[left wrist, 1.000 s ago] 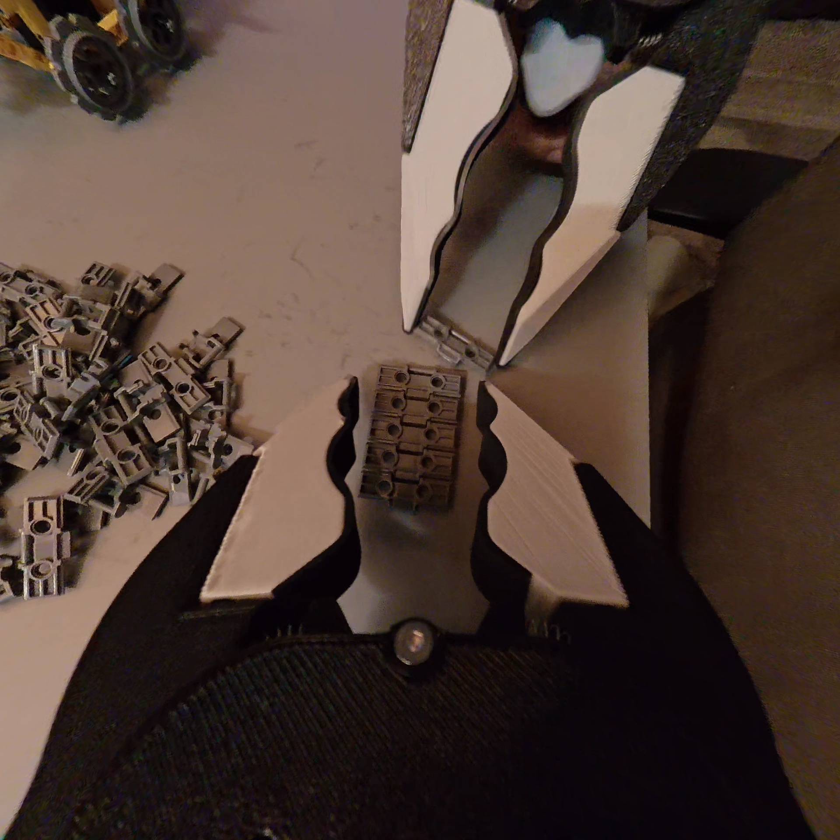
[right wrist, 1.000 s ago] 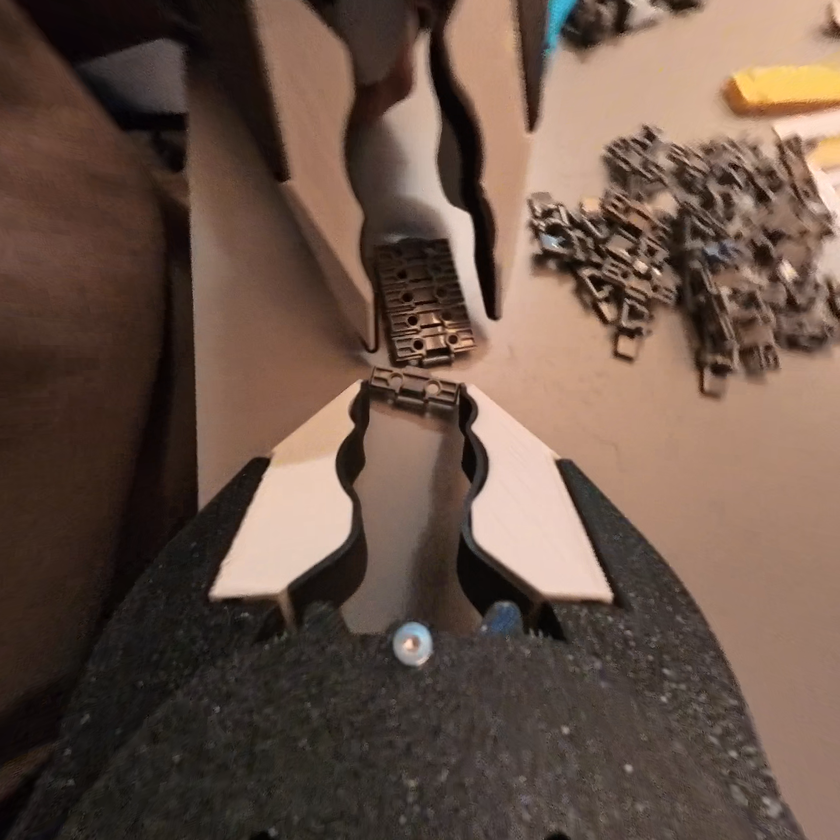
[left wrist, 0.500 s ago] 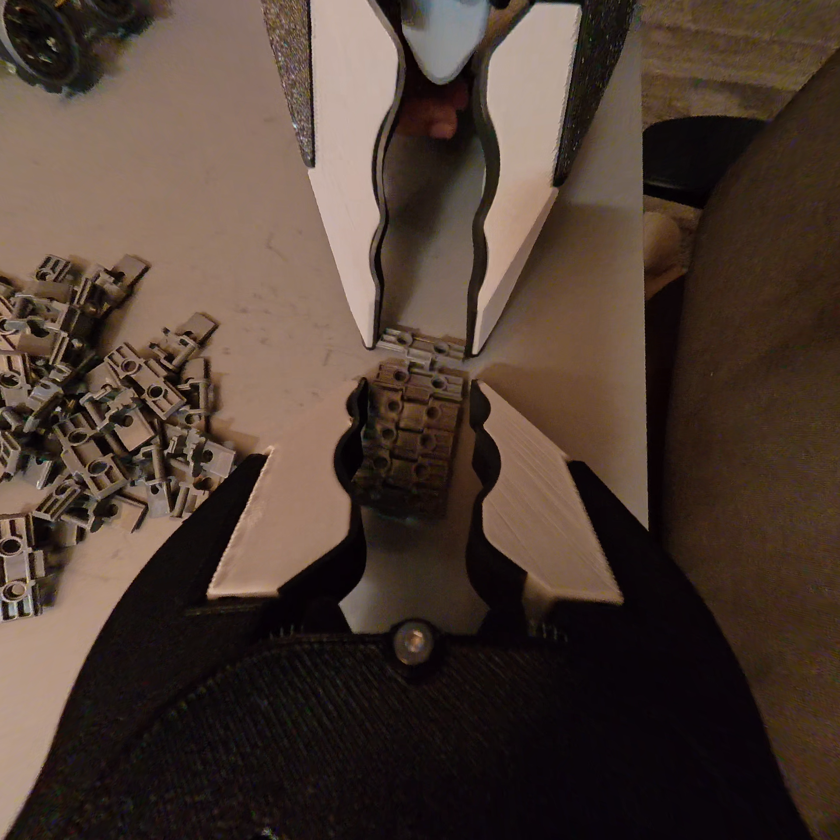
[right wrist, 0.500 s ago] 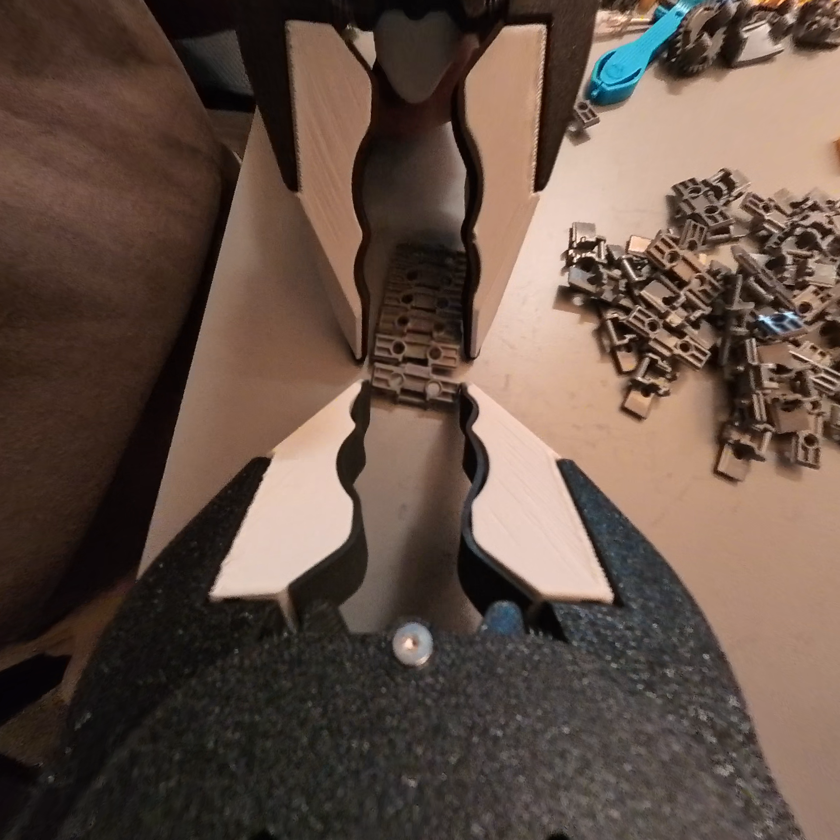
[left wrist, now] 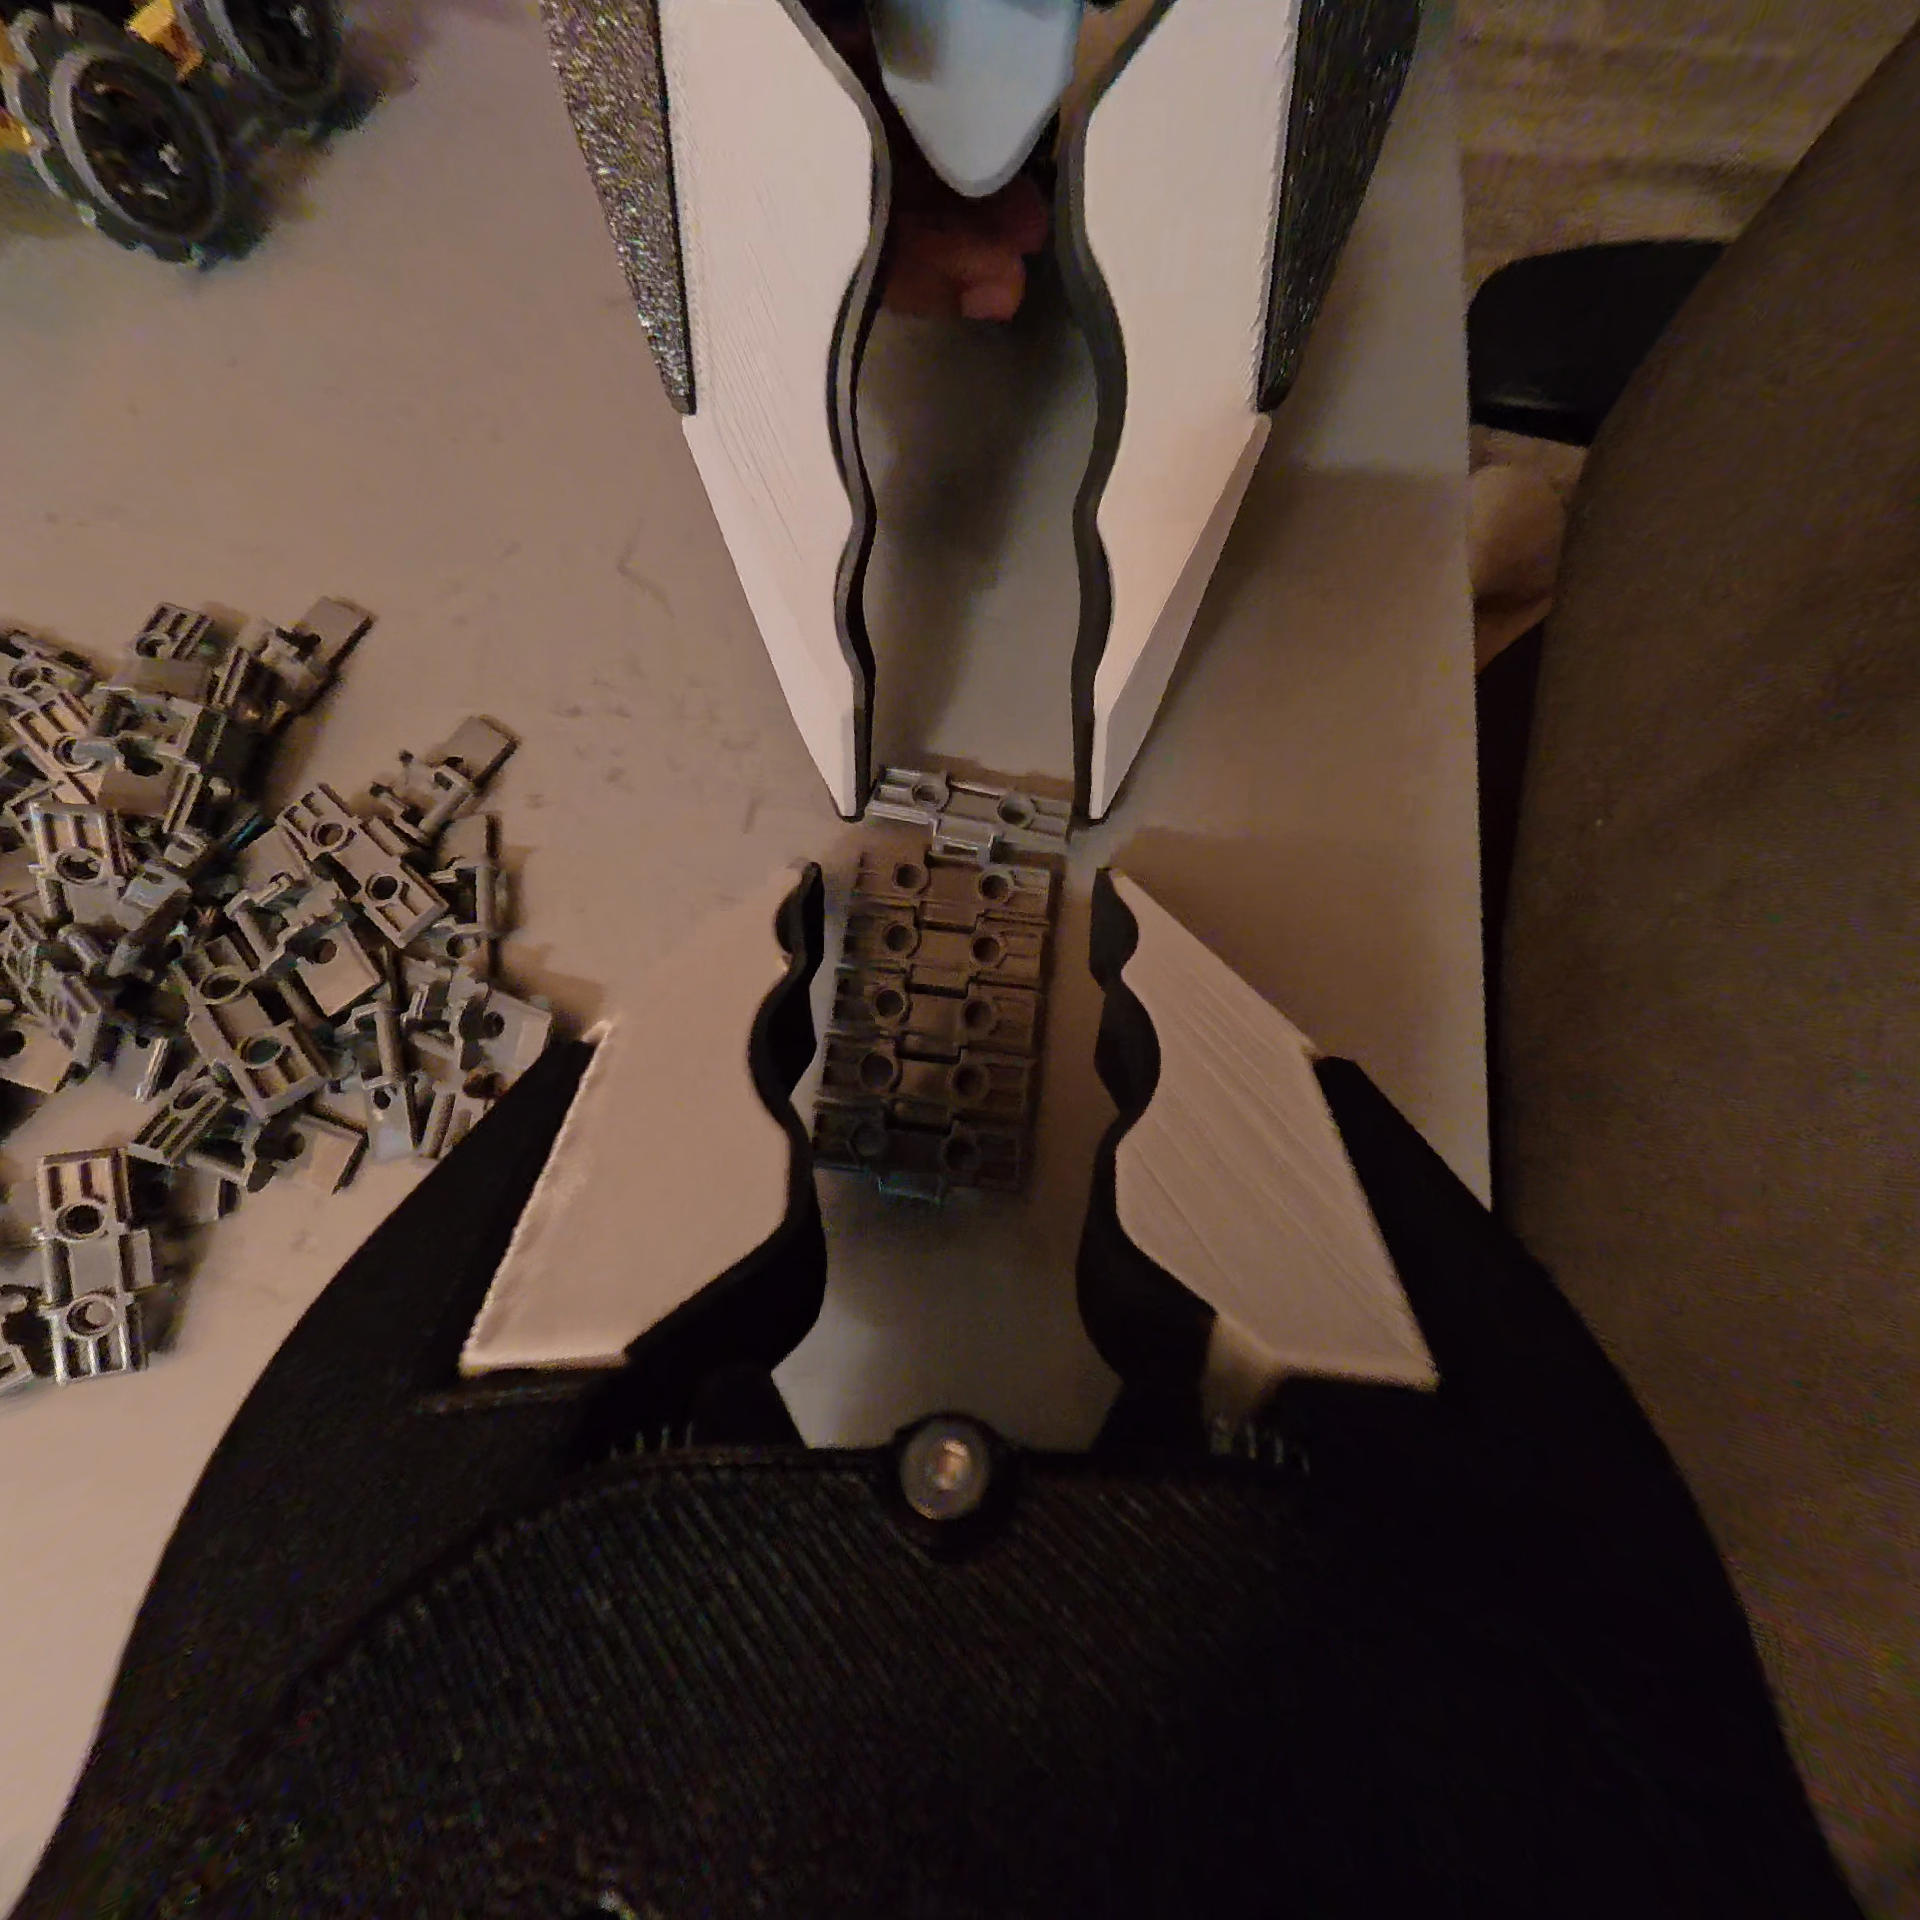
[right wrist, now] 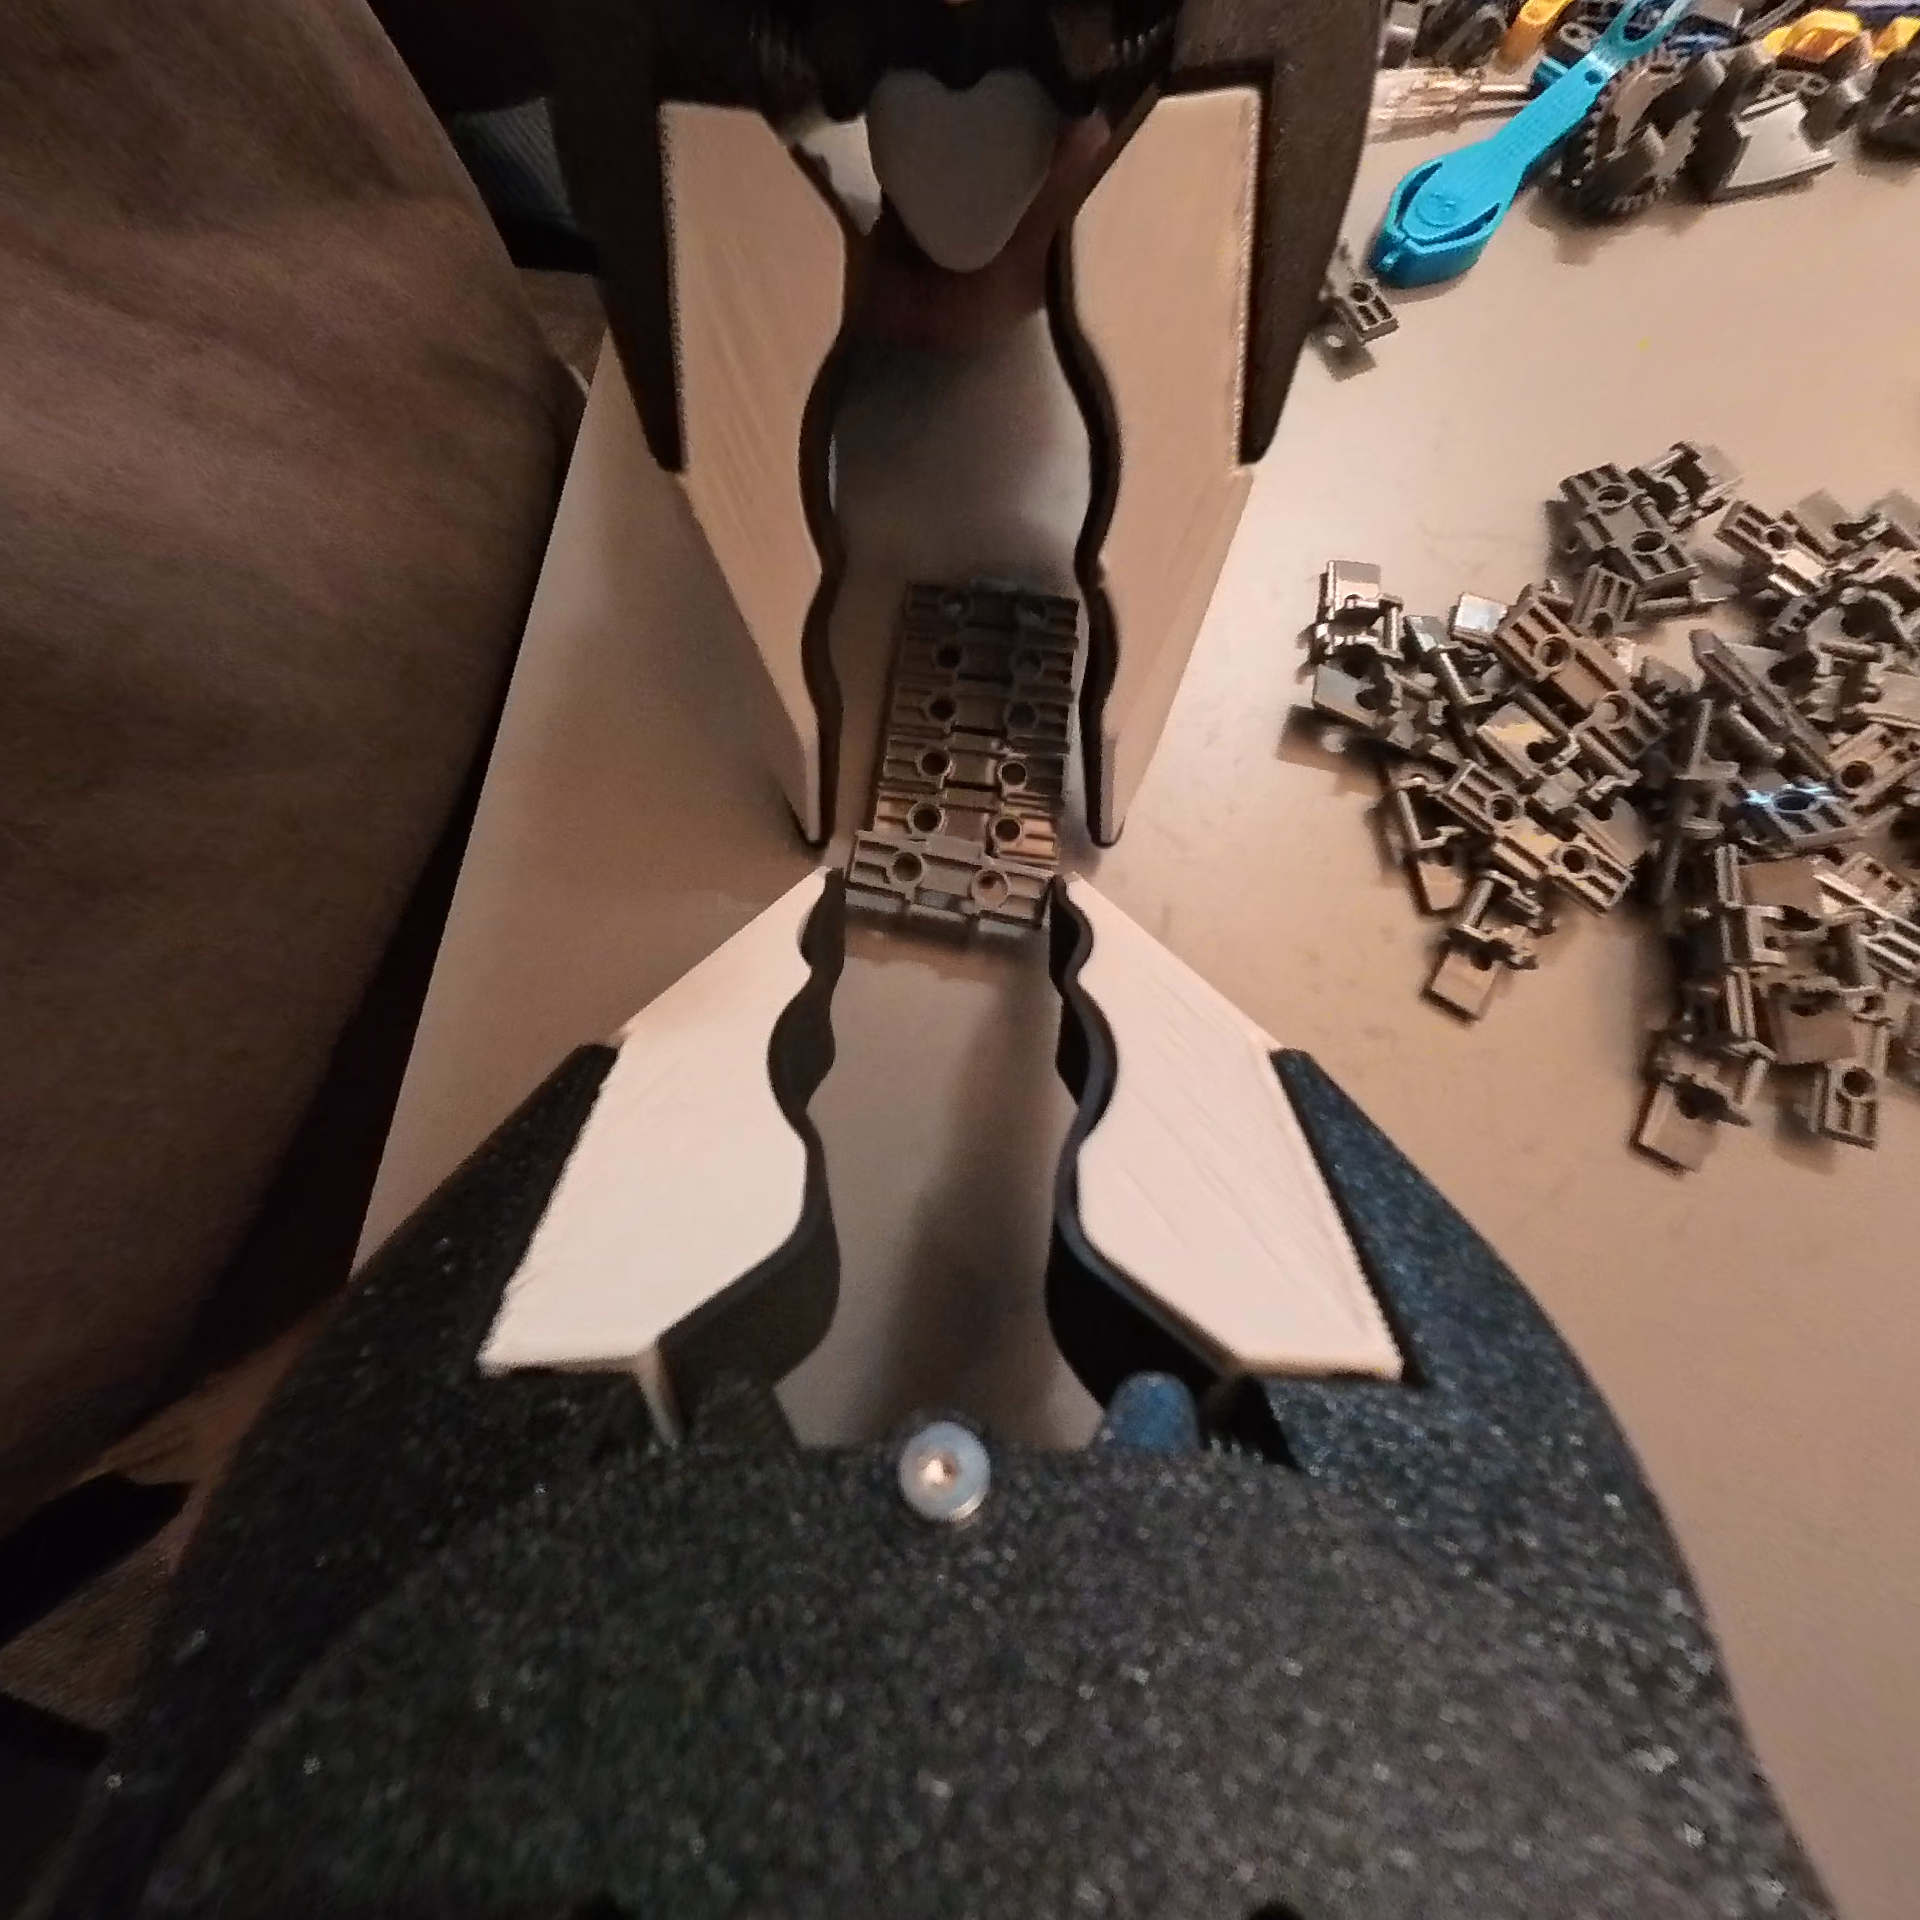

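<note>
A short strip of joined grey track links (left wrist: 935,1018) lies between the fingers of my left gripper (left wrist: 956,883). The jaws straddle it: one finger touches its side, and a small gap shows on the other side. My right gripper (right wrist: 943,883) is shut on a single grey track link (right wrist: 951,883) at its fingertips. It holds that link against the far end of the strip (right wrist: 977,717). The two grippers face each other tip to tip. The right gripper (left wrist: 971,810) and its link (left wrist: 971,816) also show in the left wrist view. The left gripper (right wrist: 961,831) also shows in the right wrist view.
A pile of loose grey track links (left wrist: 208,956) lies on the pale table (left wrist: 468,468), and it shows in the right wrist view too (right wrist: 1662,810). A wheeled toy vehicle (left wrist: 135,156) and a blue tool (right wrist: 1455,208) lie farther off. A brown upholstered seat (left wrist: 1714,935) borders the table edge. Only a small space, under 4 cm, lies between the two pairs of fingers.
The right gripper swung from an angle into line with the left gripper. It brought its single link up to the end of the strip. Both grippers' openings look about the same.
</note>
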The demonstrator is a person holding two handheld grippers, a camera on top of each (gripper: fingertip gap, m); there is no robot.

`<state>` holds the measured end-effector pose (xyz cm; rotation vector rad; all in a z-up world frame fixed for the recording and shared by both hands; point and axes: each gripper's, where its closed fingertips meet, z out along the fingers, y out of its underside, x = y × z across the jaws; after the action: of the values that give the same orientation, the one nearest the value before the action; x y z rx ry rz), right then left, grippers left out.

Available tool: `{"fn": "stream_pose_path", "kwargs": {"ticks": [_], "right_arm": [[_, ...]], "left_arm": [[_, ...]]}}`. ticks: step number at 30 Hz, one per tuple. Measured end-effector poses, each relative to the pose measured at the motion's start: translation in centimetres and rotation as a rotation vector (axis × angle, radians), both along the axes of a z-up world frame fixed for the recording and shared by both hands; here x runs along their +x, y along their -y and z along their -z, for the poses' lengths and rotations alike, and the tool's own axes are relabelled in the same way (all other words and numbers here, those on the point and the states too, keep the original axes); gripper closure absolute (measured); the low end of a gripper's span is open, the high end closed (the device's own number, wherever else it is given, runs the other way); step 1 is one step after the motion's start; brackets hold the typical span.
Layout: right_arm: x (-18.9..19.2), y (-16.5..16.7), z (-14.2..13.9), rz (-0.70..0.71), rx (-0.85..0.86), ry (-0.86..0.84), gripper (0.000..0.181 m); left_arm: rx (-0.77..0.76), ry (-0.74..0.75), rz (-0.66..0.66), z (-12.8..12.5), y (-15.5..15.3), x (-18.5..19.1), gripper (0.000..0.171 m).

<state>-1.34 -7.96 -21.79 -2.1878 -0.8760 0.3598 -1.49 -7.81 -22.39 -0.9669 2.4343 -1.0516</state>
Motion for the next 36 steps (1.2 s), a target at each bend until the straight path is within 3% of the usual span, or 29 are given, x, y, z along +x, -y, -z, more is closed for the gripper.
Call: {"fn": "stream_pose_path", "kwargs": {"ticks": [17, 19, 22, 26, 36], "right_arm": [[0.2, 0.0, -0.1, 0.032, -0.009, 0.006, 0.134], [0.1, 0.0, -0.7, 0.052, -0.001, -0.026, 0.140], [0.0, -0.3, -1.6, 0.099, 0.011, -0.079, 0.163], [0.0, -0.6, -1.1, 0.121, -0.007, -0.051, 0.181], [0.0, -0.7, -0.2, 0.135, -0.050, 0.023, 0.181]], "left_arm": [[-0.039, 0.026, -0.023, -0.7, -0.7, -0.5, 0.121], [-0.047, 0.026, -0.028, -0.8, -0.9, -0.5, 0.121], [-0.046, 0.019, -0.028, -0.7, -1.1, -0.4, 0.122], [-0.015, 0.018, -0.024, -0.4, -1.1, -0.3, 0.126], [0.015, 0.007, -0.010, 0.1, -1.0, -0.5, 0.134]]}}
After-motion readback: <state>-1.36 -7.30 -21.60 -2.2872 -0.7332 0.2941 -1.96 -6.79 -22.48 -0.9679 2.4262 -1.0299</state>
